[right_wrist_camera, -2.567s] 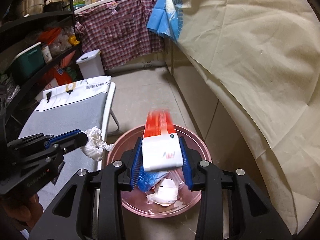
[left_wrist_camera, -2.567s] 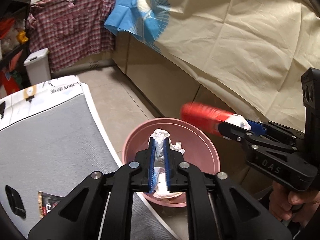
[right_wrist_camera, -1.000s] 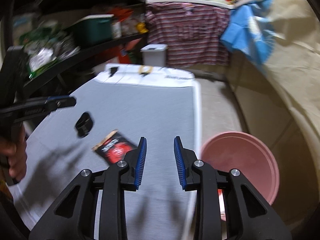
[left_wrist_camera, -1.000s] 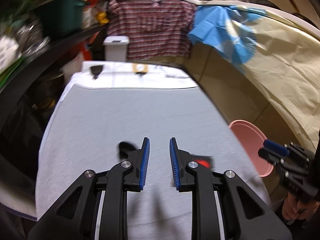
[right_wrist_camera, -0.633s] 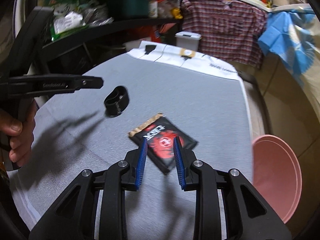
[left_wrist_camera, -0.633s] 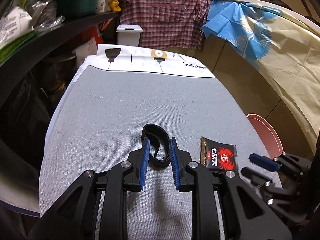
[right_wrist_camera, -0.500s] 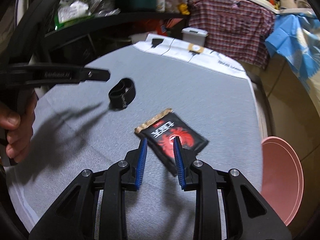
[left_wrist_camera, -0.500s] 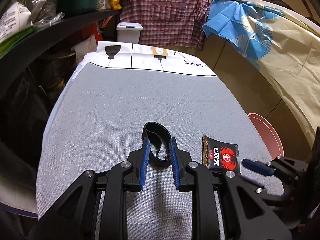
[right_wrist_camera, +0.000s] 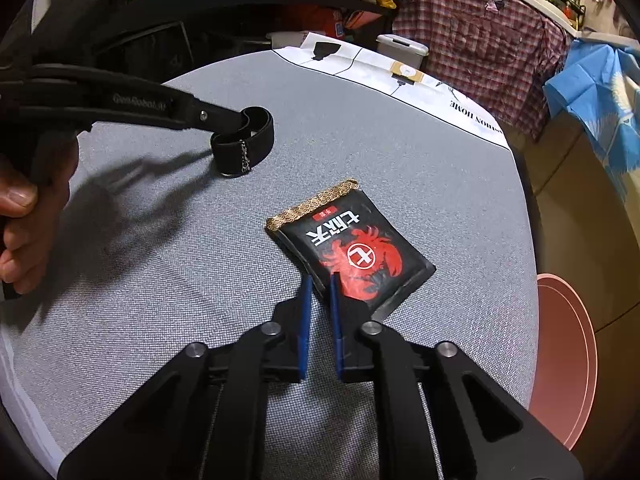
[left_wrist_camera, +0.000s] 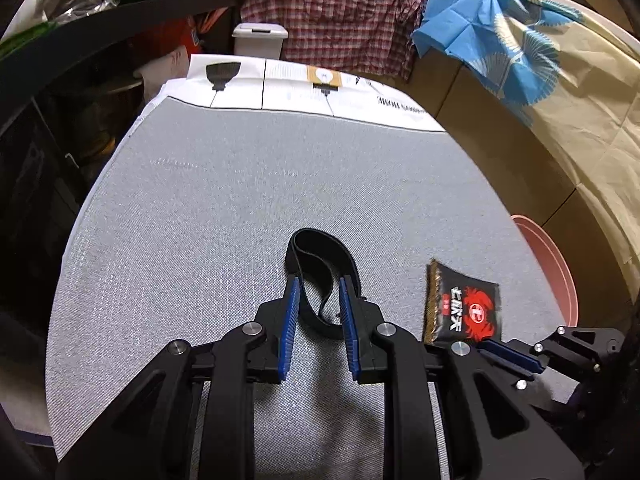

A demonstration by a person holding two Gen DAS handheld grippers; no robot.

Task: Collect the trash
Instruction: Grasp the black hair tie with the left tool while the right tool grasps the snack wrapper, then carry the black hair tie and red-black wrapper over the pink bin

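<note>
A black snack packet with a red crab print lies on the grey mat. My right gripper has its jaws closing, nearly together, with the packet's near edge pinched between the tips. A black elastic band loop stands on the mat to the left. My left gripper straddles its near part, open, pads apart from it on the left side. In the right wrist view the left gripper reaches into the band. The packet sits just right of the left fingers.
A pink bin stands on the floor past the mat's right edge, also visible as the pink bin. A white lidded bin and dark shelves lie beyond. A person's hand holds the left gripper. Cream cloth hangs right.
Both grippers left the pink bin and came down over the mat. The left now straddles the black band. The right jaws narrowed onto the packet's edge.
</note>
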